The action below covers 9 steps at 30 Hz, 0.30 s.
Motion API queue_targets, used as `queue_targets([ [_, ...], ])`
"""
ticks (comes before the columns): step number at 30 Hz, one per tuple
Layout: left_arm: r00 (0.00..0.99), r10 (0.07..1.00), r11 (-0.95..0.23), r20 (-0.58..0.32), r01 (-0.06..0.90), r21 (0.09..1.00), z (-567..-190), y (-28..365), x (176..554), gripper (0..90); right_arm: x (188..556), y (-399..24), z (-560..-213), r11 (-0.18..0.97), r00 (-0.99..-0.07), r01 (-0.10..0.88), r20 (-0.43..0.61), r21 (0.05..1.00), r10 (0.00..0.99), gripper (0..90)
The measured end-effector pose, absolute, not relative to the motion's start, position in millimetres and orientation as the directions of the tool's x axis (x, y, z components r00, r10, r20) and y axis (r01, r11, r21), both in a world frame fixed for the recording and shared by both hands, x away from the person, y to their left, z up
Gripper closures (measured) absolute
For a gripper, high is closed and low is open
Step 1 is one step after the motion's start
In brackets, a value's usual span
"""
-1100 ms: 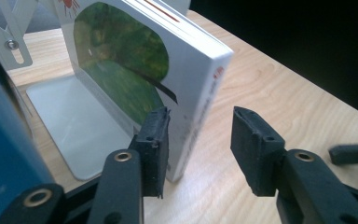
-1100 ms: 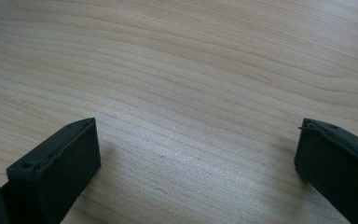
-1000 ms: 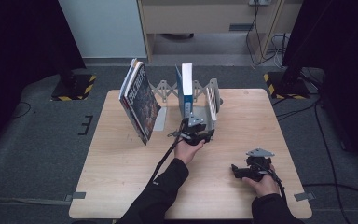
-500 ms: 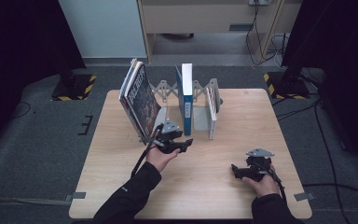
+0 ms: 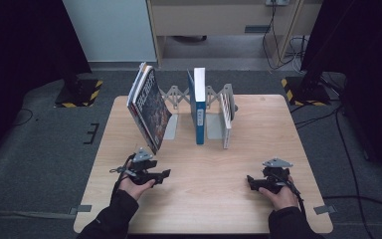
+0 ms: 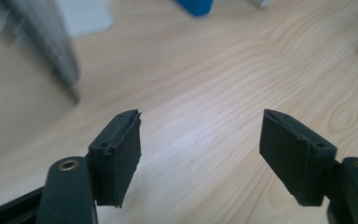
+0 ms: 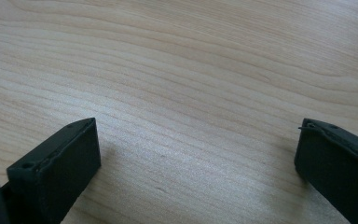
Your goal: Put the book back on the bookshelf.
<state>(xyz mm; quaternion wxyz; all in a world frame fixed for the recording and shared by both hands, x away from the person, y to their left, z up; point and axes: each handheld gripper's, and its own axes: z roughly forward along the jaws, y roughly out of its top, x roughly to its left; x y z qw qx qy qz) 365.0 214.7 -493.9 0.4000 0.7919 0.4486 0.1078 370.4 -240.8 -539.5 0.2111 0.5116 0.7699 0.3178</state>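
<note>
One wooden table (image 5: pixel 204 164) carries one folding metal rack (image 5: pixel 214 97) with three groups of books: a leaning stack (image 5: pixel 149 107) just ahead of the left gripper (image 5: pixel 160 175), one blue book (image 5: pixel 197 105) standing upright beyond both grippers, and one thin white book (image 5: pixel 226 120) upright beside it, their long axes running away from the person. There are two grippers: the left one points to the right across the table, its jaws have just been opening and now stand spread with only bare wood between them. The right gripper (image 5: pixel 252 182) points to the left, jaws also spread wide over bare wood, well apart from the books

Black stands (image 5: pixel 74 92) — cables (image 5: pixel 345 149) on floor
</note>
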Motion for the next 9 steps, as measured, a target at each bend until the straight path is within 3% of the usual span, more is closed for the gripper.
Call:
queue_targets([
  [9,0.447,0.884,-0.254,-0.133,0.699,0.668,-503,265,356,24.7,370,-247,-534,0.31,-0.426,0.659,-0.001,0.685,0.905,8.0],
])
